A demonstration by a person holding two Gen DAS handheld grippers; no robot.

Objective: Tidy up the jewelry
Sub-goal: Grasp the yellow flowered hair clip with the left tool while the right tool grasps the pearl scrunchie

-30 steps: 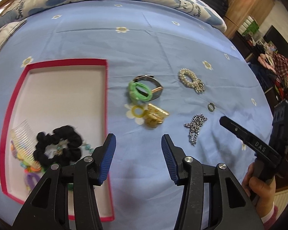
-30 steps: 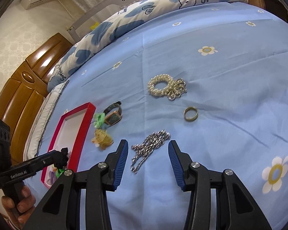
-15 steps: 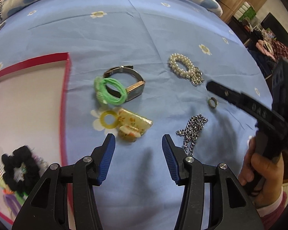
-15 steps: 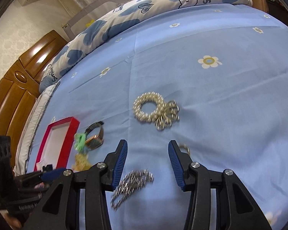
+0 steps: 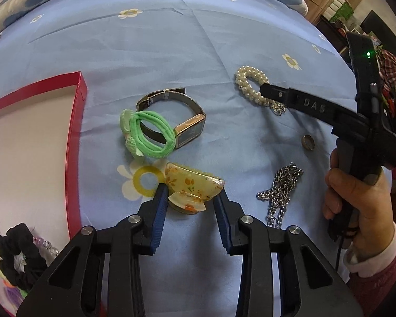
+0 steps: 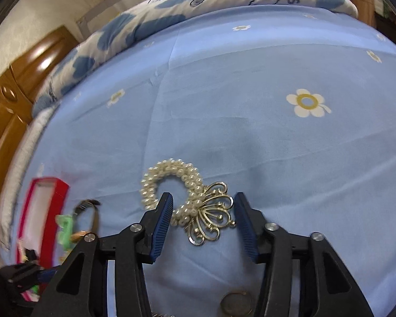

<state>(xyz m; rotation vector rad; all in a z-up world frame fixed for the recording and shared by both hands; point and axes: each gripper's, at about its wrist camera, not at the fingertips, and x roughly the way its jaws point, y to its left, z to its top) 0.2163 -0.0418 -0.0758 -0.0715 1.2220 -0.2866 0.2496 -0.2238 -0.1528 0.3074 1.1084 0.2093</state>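
Both grippers descended: left gripper [image 5: 190,195] closing around hair claw [image 5: 192,185].

Jewelry is lying scattered on a blue flowered bedsheet [image 5: 171,52]: a yellow floral hair claw [image 5: 195,185], a green hair tie [image 5: 147,134] overlapping a square-faced watch [image 5: 190,132], a pearl bracelet with gold filigree [image 6: 187,200], a ring [image 5: 308,141], a silver chain [image 5: 282,187]. A red-rimmed tray [image 5: 78,121] is holding a black scrunchie [image 5: 15,259].
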